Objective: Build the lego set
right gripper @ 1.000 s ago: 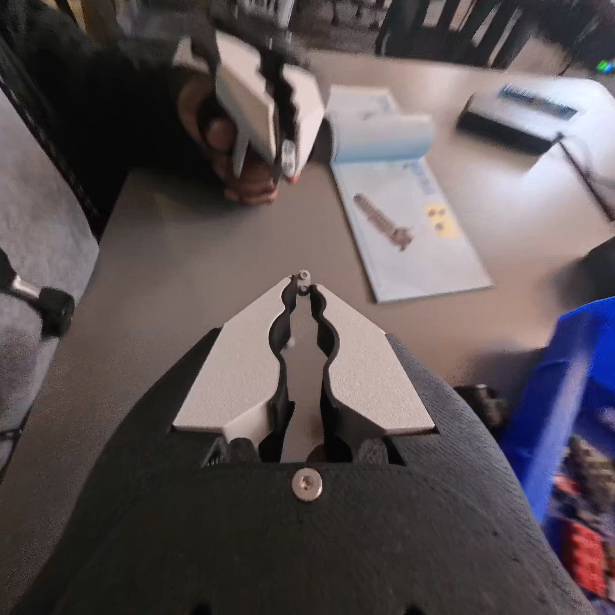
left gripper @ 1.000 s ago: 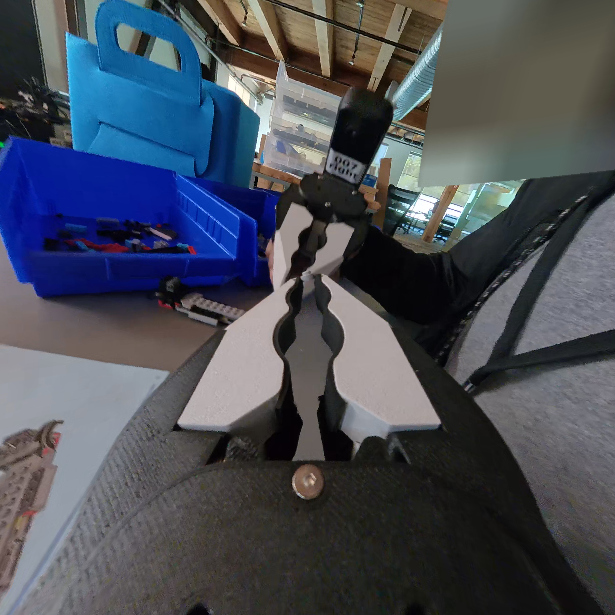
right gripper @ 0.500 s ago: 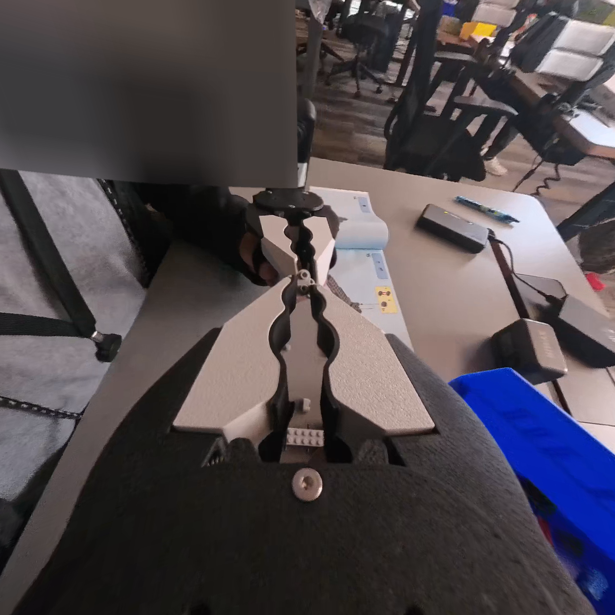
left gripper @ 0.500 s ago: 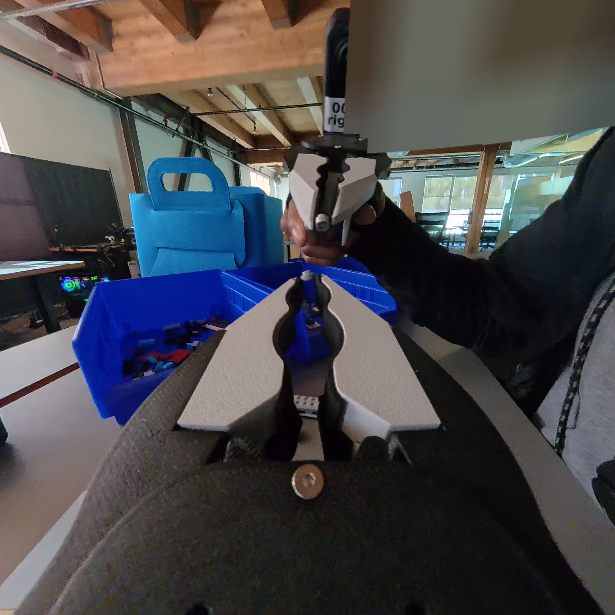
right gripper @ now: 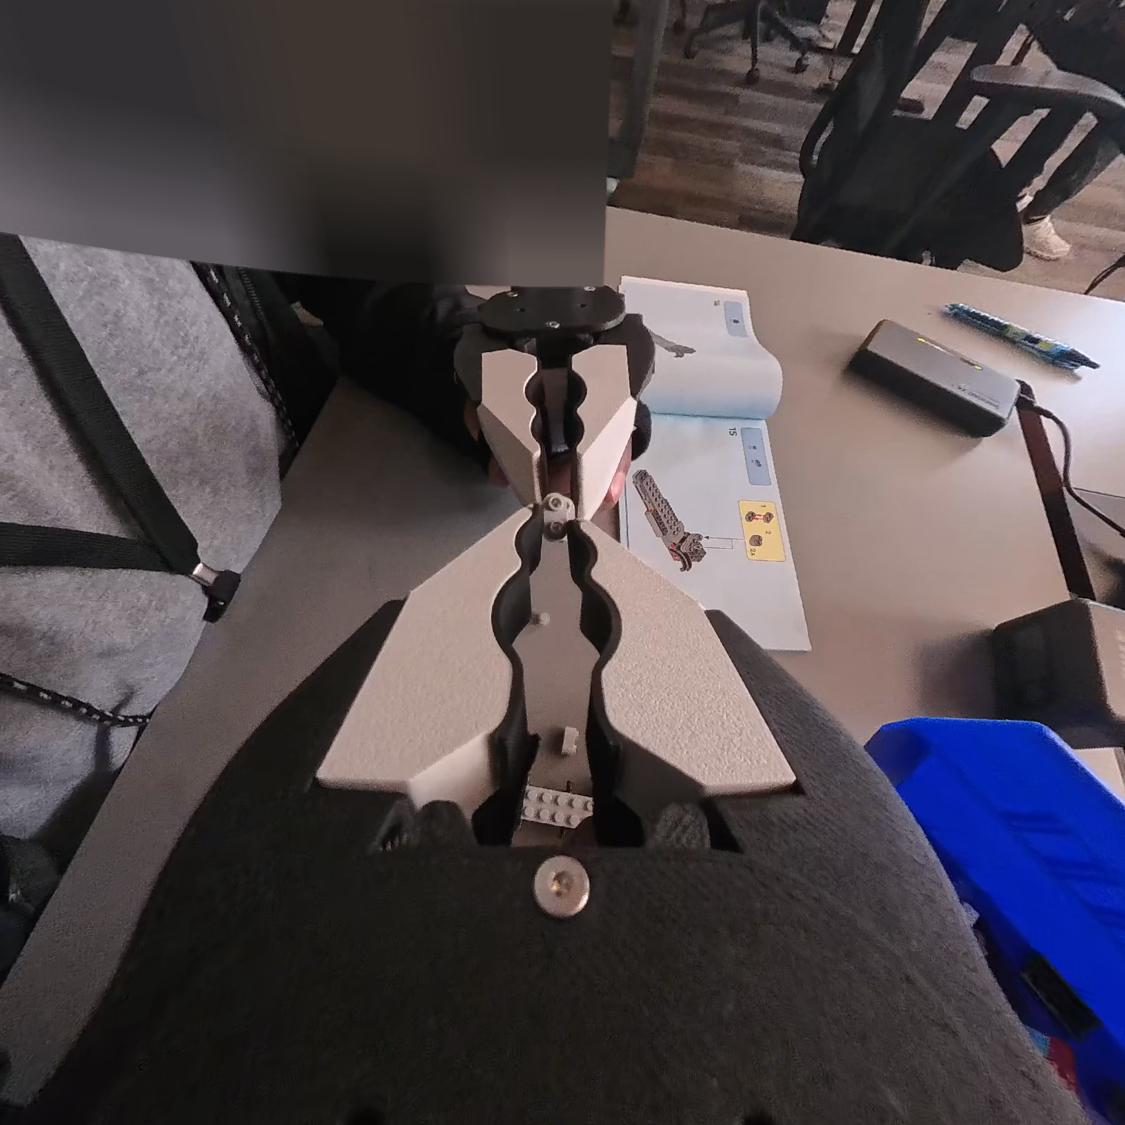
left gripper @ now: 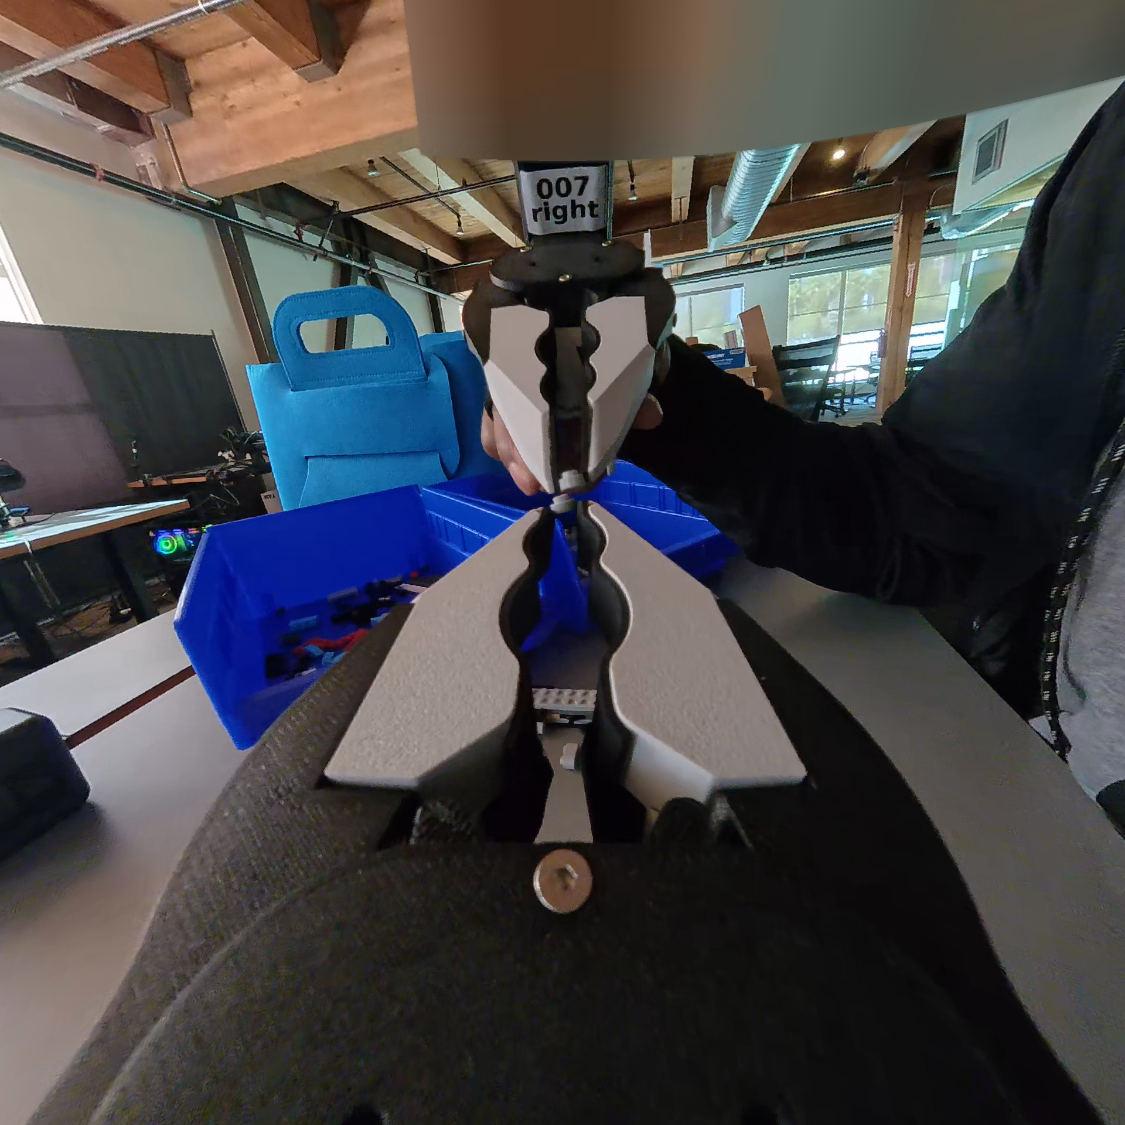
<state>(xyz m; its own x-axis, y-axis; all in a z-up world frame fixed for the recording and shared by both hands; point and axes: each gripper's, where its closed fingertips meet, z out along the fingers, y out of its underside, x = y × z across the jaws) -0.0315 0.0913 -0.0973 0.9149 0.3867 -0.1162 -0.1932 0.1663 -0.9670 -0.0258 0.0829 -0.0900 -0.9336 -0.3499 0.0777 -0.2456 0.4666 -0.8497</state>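
Observation:
My left gripper (left gripper: 563, 514) is shut on a small light grey Lego piece (left gripper: 560, 504). My right gripper (right gripper: 555, 528) is shut on another small grey Lego piece (right gripper: 554, 531). The two grippers point at each other in the air above the table, tips almost touching, and the two pieces meet between them. The right gripper (left gripper: 571, 484) shows head-on in the left wrist view, the left gripper (right gripper: 557, 490) head-on in the right wrist view. A grey studded plate (right gripper: 557, 809) and a tiny grey piece (right gripper: 569, 739) lie on the table below.
An open instruction booklet (right gripper: 718, 517) lies beyond the grippers. Blue bins with loose pieces (left gripper: 316, 584) stand behind, one by my right side (right gripper: 1004, 852). A black power adapter (right gripper: 931, 383), another dark box (right gripper: 1059, 669) and a blue felt bag (left gripper: 359, 396) are around. A person's torso is close. The grippers are tip to tip, or close to it. Left tips and right tips are each some 15 centimetres from the grey studded plate (right gripper: 557, 809).
Both grippers have risen from low over the table and turned to face each other. The gap between their tips has closed, and the two held pieces now meet.

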